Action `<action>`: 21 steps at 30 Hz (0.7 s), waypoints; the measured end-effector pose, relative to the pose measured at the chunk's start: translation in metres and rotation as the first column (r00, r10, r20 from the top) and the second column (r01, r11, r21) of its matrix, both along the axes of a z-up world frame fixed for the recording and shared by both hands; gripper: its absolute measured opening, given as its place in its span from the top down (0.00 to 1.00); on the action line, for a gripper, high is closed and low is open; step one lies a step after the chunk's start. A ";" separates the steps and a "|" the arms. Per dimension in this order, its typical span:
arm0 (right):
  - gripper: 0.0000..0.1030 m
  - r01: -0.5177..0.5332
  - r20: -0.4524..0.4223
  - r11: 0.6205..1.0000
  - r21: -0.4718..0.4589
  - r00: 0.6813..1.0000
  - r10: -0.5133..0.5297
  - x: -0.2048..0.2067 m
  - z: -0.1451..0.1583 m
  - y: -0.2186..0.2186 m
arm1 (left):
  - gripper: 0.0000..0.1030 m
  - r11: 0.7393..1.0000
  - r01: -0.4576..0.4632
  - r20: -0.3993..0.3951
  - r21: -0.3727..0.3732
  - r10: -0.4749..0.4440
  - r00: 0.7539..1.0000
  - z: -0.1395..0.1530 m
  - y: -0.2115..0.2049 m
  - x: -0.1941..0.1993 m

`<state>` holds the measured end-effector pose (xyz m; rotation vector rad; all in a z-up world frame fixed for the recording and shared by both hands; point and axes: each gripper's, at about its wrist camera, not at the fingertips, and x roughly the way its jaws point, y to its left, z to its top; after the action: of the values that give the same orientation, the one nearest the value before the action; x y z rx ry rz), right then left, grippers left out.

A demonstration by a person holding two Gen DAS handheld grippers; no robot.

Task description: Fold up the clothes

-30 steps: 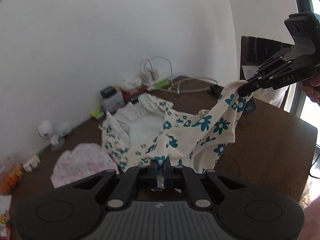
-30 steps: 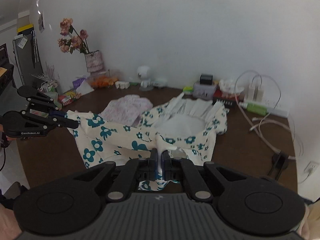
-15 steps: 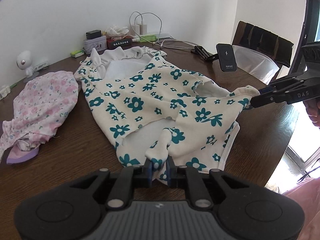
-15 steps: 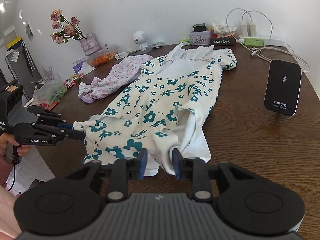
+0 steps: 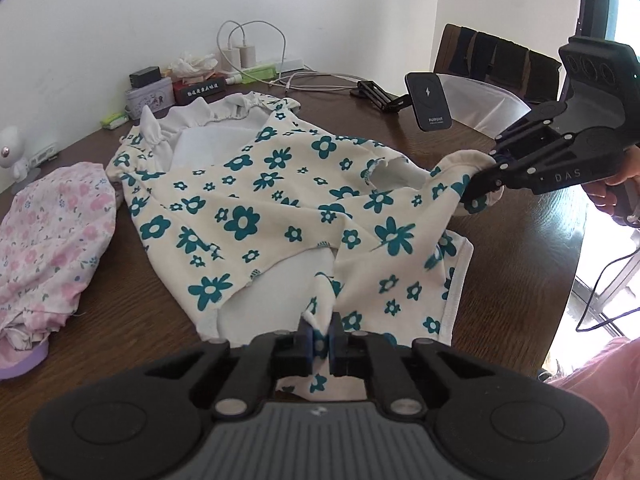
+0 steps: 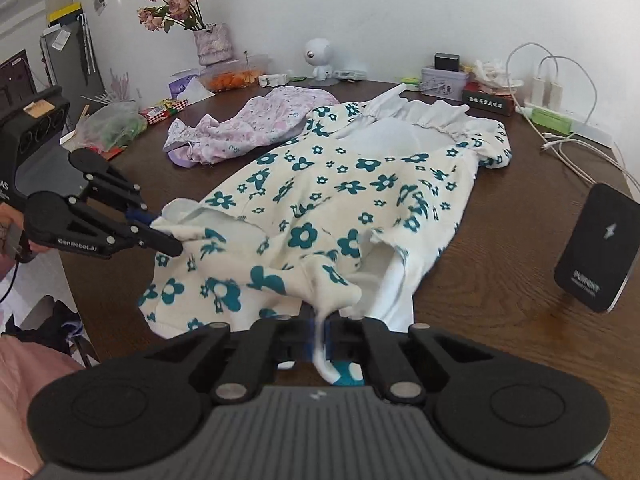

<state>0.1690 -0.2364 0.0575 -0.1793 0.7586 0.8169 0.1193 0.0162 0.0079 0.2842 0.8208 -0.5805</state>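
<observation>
We see the left claw (image 5: 320, 338) and right claw (image 6: 319, 334), both having just closed, each pinching the floral dress (image 5: 256, 208) on the table (image 5: 132, 304).

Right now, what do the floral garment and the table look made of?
Floral garment: soft knit cotton-like cloth, matte, judging by limp folds and a plain white inside; exact fibre unclear. Table: dark brown wood or wood veneer, faint sheen, visible grain.

Each wrist camera looks forward and down along its own gripper, close above the worktop (image 5: 132, 312); both views share the floral garment (image 5: 280, 216) and the far wall.
</observation>
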 end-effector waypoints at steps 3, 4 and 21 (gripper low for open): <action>0.96 0.006 0.020 1.000 -0.019 1.000 -0.006 0.046 0.024 0.016 | 0.95 0.999 -0.051 0.042 0.013 0.050 0.998 0.013 0.009 0.028; 0.96 0.009 0.025 1.000 -0.030 1.000 -0.008 0.063 0.029 0.023 | 0.95 0.997 -0.071 0.056 0.016 0.070 0.996 0.017 0.013 0.038; 0.45 0.020 0.093 0.998 0.065 0.995 -0.026 0.064 0.055 -0.016 | 0.50 0.999 -0.013 0.195 -0.037 0.020 0.981 0.048 0.050 0.036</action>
<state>0.2327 -0.2525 0.1124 -0.1502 0.6438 0.8048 0.1555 0.0660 0.0562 0.2962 0.6218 -0.5418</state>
